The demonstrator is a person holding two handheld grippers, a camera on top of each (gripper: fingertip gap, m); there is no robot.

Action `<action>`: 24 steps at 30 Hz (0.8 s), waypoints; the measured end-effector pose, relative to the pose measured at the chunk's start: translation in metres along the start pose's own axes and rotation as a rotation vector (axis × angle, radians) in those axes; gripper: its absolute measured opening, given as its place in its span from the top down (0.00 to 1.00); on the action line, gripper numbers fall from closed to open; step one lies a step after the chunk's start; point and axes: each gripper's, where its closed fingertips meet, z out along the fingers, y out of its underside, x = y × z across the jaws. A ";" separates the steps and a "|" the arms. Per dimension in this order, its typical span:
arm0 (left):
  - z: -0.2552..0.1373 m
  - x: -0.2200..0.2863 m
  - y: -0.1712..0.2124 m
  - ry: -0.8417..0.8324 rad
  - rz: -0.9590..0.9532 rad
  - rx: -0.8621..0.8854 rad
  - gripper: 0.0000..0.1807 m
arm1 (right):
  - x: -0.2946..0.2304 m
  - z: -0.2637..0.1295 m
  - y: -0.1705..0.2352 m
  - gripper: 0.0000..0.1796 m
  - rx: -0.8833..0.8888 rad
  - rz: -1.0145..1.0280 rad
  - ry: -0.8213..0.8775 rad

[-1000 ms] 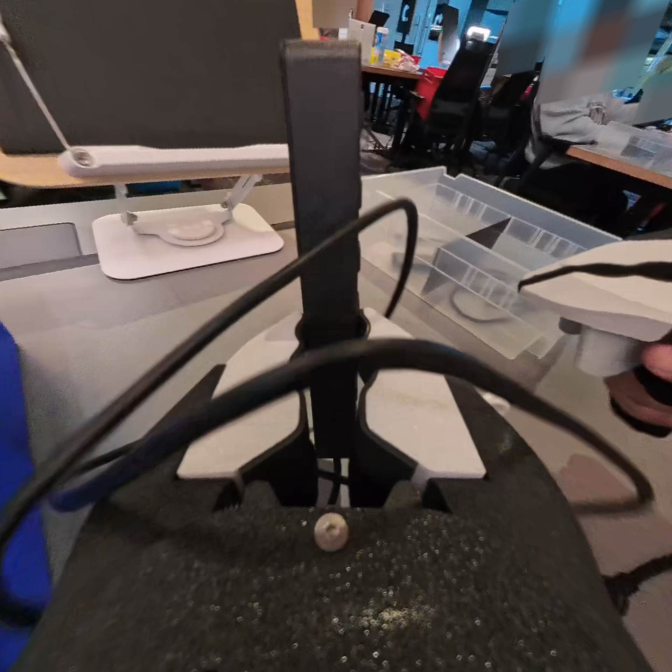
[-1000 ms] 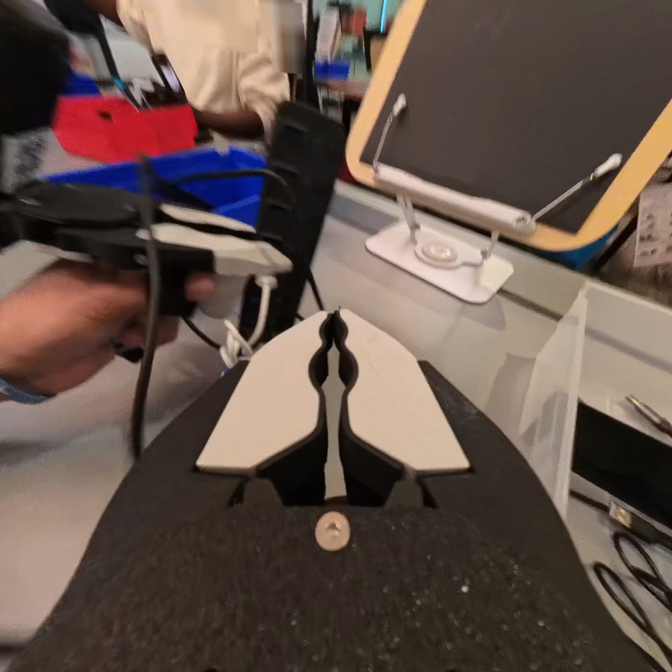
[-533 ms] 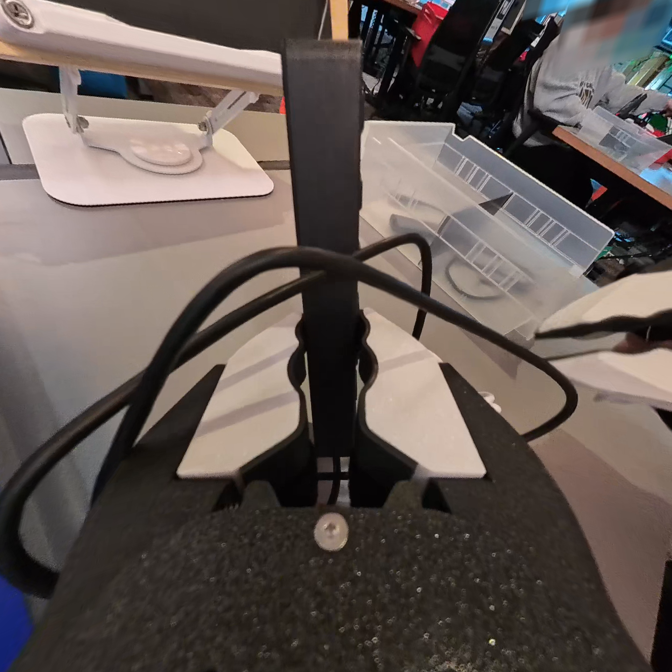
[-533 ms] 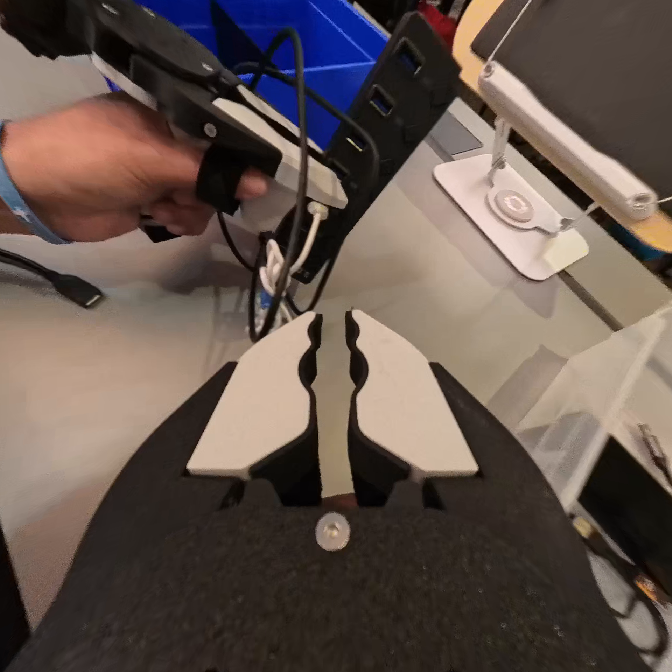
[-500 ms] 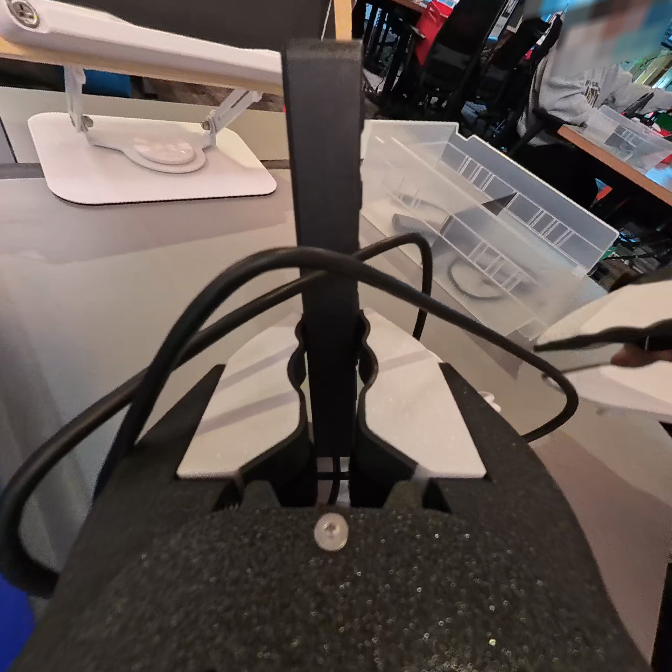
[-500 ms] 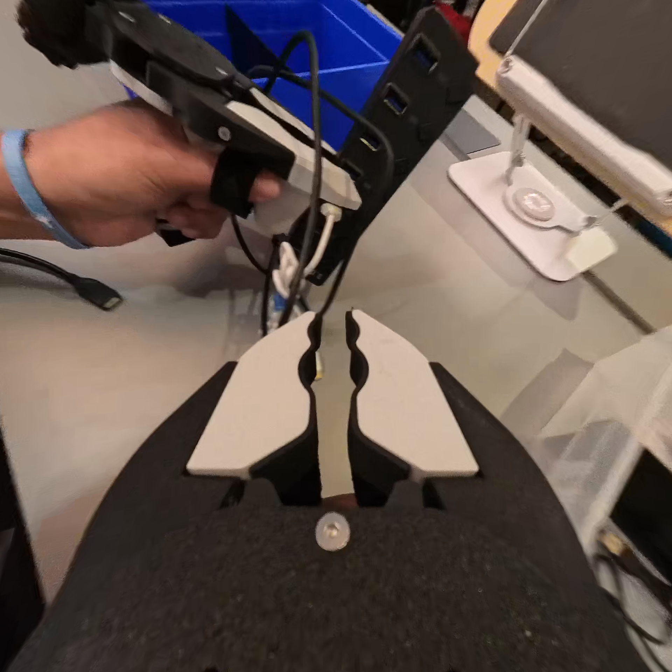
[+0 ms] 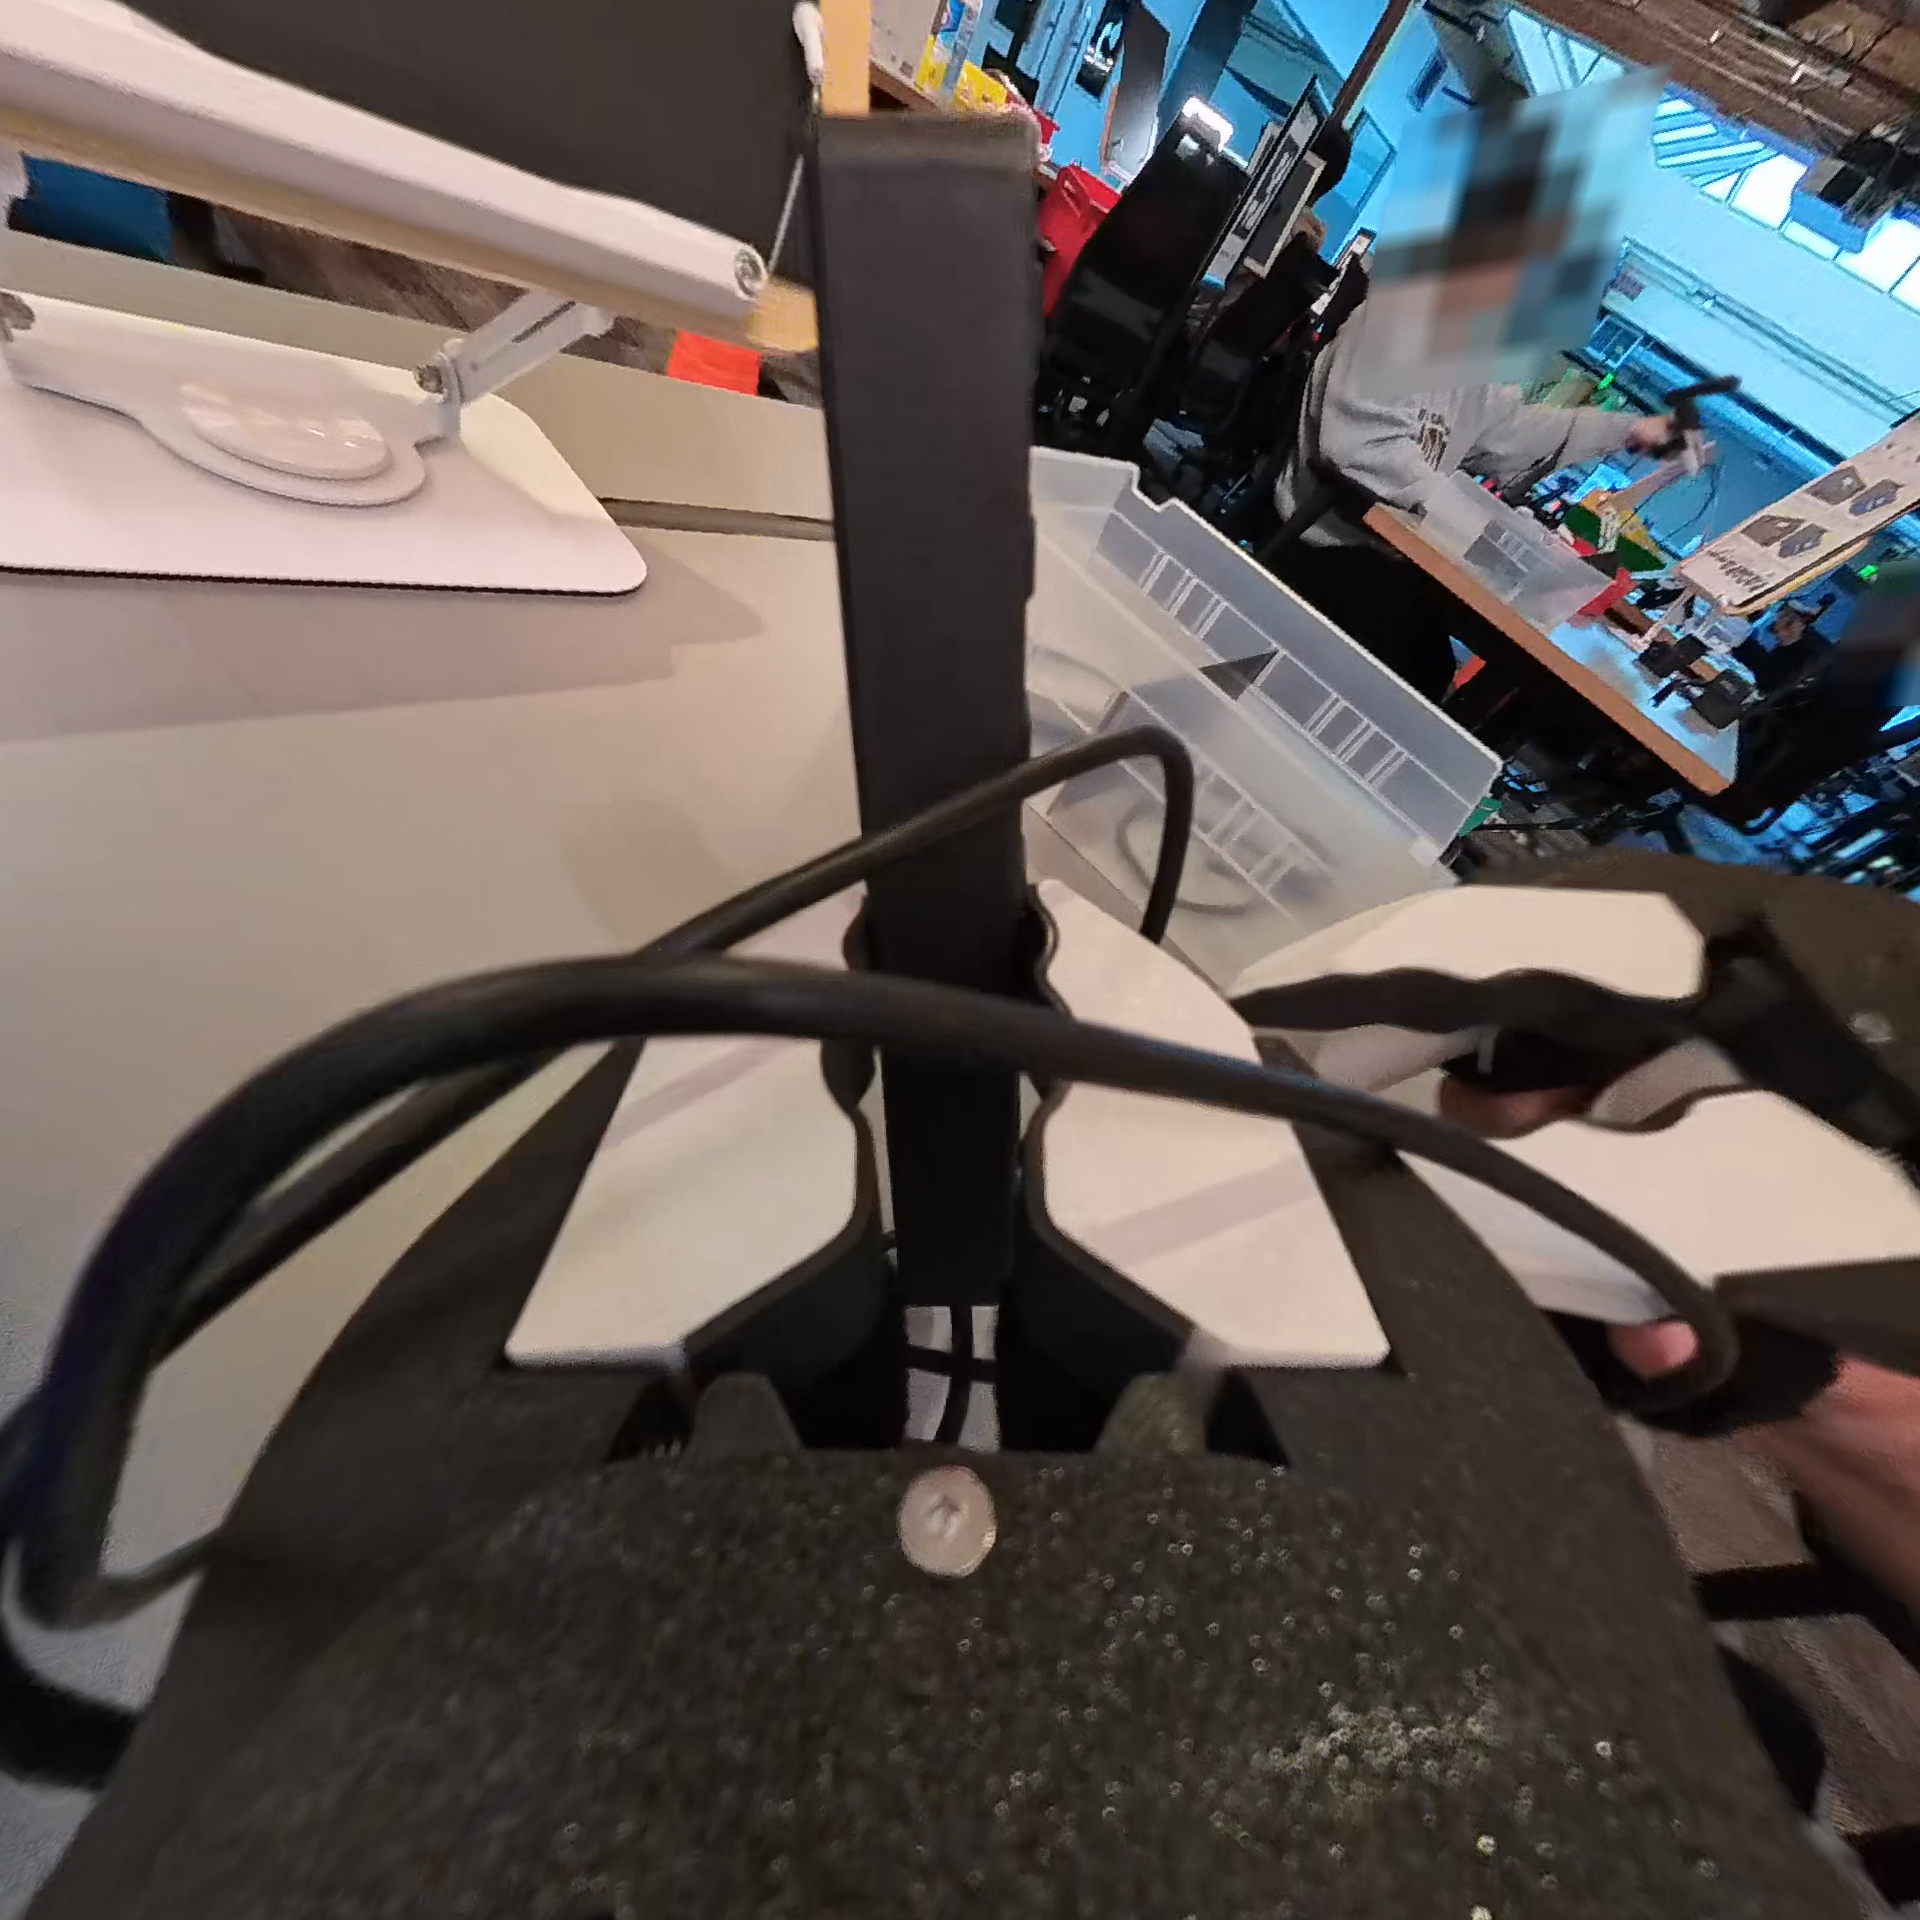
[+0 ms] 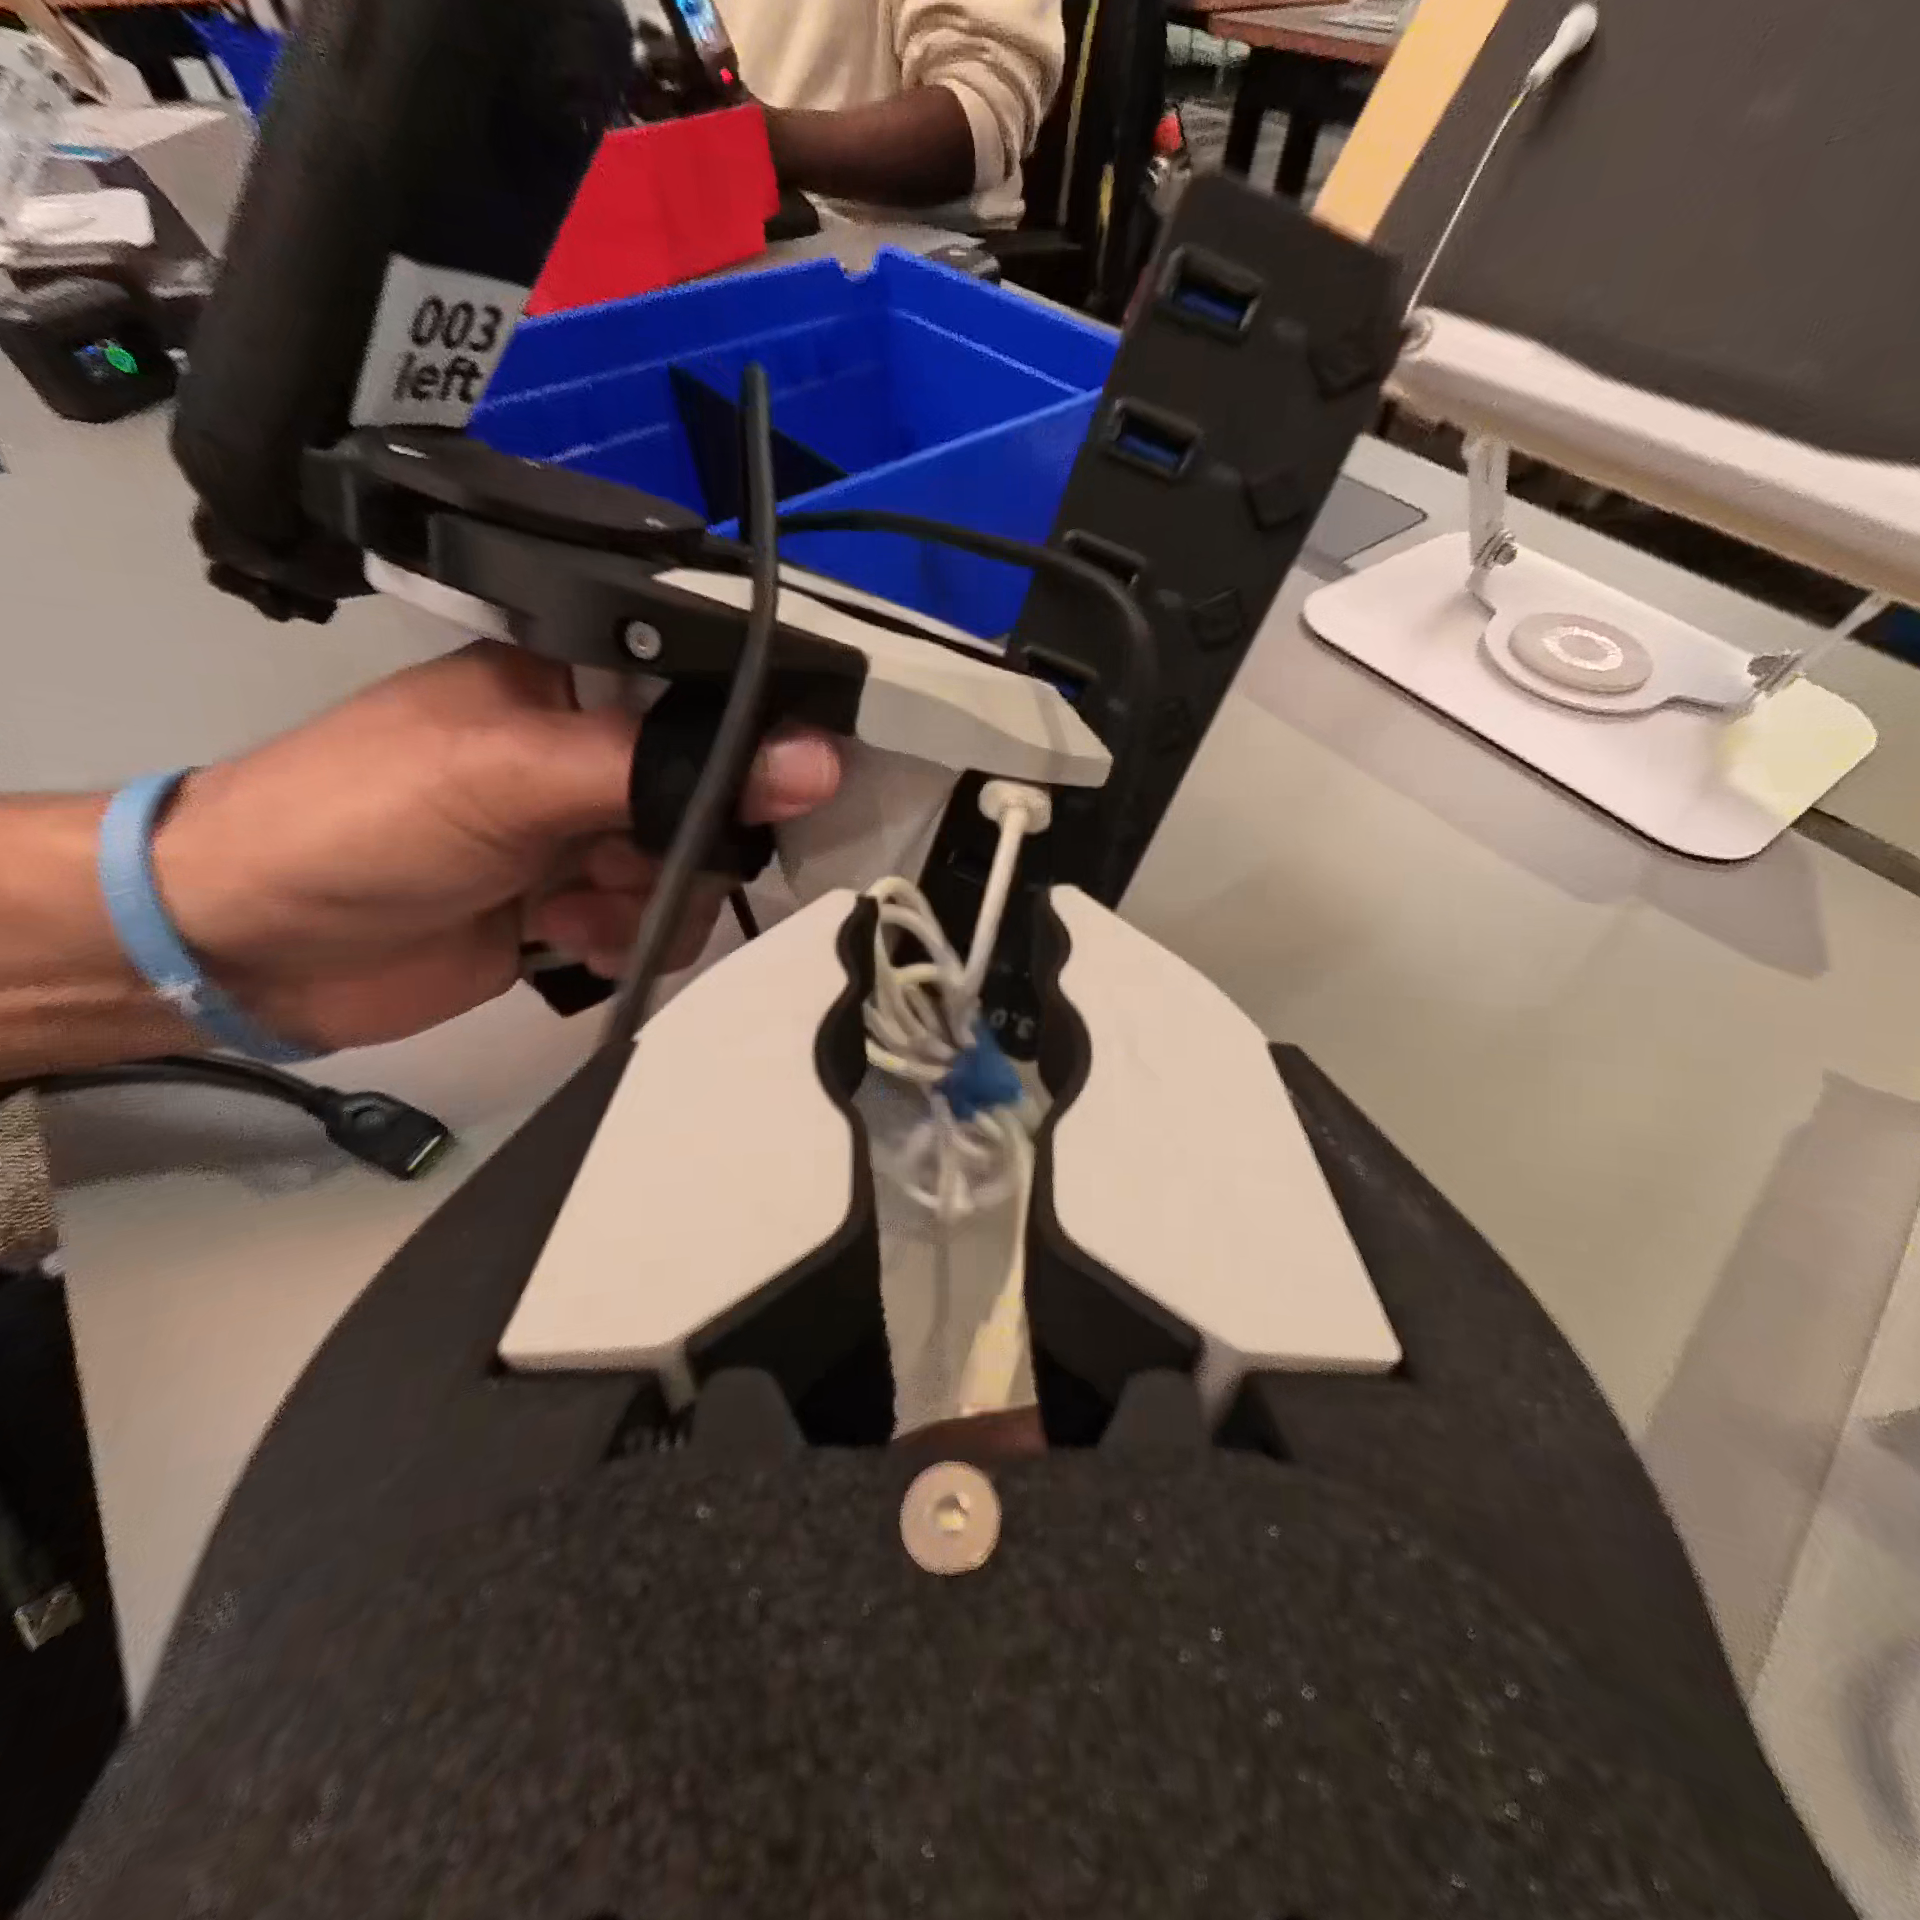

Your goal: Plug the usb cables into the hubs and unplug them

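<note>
The left gripper [image 7: 940, 997] is clamped on the black USB hub [image 7: 930, 540], a tall strip held upright above the table [image 7: 364, 831]. The right gripper [image 8: 951, 945] stands narrowly parted, holding nothing, just near of the white cable [image 8: 1003, 873] plugged into a low port of the hub. Its bundled slack hangs between the fingertips. A black cable [image 8: 1101, 592] is plugged in higher up and loops over the left gripper.

Risks:
- The jaws may close on the loose white bundle rather than the plug, so a pull would strain the cord.
- The black loop may snag the right gripper on approach.
- A sideways pull may twist the hub in its clamp.

Containers:
- The blue bin [image 8: 883, 416], far left, has dividers; no contents are visible.
- The clear bin [image 7: 1247, 707], far right, holds a dark coiled cable.
</note>
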 end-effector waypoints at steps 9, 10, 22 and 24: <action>0.002 0.021 0.002 0.076 -0.040 0.044 0.87 | 0.012 0.008 -0.003 0.91 0.045 0.103 0.115; 0.003 0.022 0.002 0.082 -0.042 0.048 0.86 | 0.012 0.008 -0.003 0.92 0.049 0.111 0.104; 0.005 0.025 0.007 0.161 0.009 -0.026 0.86 | 0.014 0.003 0.018 0.95 -0.081 -0.136 0.087; 0.004 0.022 0.005 0.136 0.000 0.003 0.86 | 0.013 0.005 0.017 0.95 -0.045 -0.008 0.069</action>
